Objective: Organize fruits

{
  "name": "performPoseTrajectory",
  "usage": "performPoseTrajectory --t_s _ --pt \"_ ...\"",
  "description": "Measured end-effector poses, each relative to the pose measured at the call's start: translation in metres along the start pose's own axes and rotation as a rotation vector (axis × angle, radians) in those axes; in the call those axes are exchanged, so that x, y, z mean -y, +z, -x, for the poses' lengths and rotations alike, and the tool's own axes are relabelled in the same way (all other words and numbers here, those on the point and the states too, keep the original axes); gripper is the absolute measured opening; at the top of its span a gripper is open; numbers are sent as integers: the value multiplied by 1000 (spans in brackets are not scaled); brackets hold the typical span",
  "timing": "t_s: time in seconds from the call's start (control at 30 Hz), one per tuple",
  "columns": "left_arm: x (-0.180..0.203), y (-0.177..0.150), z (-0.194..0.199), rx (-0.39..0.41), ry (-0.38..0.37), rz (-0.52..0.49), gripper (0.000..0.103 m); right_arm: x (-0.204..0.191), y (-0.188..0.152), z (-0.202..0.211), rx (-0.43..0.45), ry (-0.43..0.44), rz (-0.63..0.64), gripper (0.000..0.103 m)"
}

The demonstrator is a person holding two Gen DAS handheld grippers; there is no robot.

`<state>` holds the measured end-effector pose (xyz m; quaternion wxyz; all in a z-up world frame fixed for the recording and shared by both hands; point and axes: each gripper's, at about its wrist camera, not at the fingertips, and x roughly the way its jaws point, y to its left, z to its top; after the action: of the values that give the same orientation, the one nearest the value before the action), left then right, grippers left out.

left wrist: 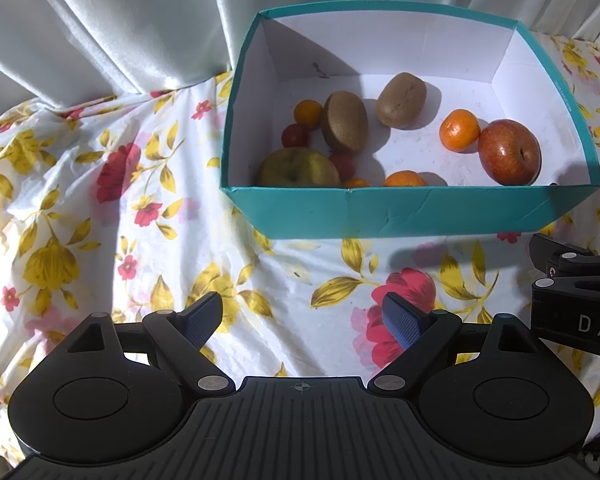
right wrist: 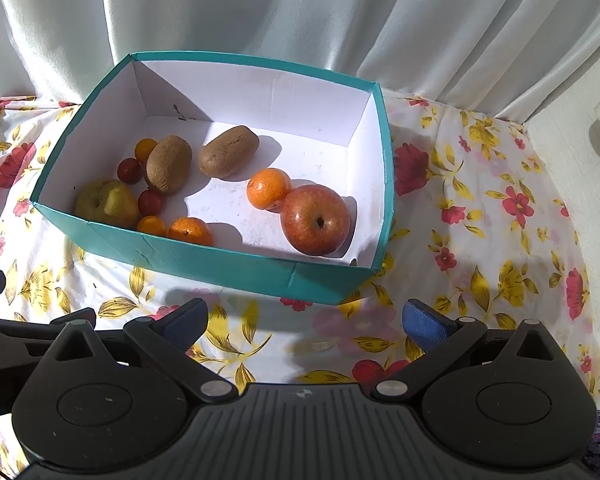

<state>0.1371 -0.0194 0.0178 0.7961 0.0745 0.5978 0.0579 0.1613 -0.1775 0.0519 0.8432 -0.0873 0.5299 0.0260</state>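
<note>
Hovering over floral tablecloth (left wrist: 80, 184), left gripper (left wrist: 302, 320) and right gripper (right wrist: 306, 322) both had fingers spread apart, empty. Teal box (right wrist: 220, 268) sat just ahead, holding all fruit: red apple (right wrist: 315, 219) touching mandarin (right wrist: 269, 188), two kiwis (right wrist: 228, 151), green apple (right wrist: 106, 202), cherry tomatoes (right wrist: 151, 201) clustered left.

The box's (left wrist: 400, 216) near wall hides the lower parts of the green apple (left wrist: 298, 168) and two oranges (left wrist: 405, 179). The right gripper (left wrist: 576, 292), right of the left gripper, is cut by the picture's edge.
</note>
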Motion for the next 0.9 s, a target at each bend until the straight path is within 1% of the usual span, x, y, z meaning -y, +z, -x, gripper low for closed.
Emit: performPoseTrajectory --t_s 0.9 --pt "-4 -1 -10 -7 -9 2 91 -7 2 -13 -22 -11 19 103"
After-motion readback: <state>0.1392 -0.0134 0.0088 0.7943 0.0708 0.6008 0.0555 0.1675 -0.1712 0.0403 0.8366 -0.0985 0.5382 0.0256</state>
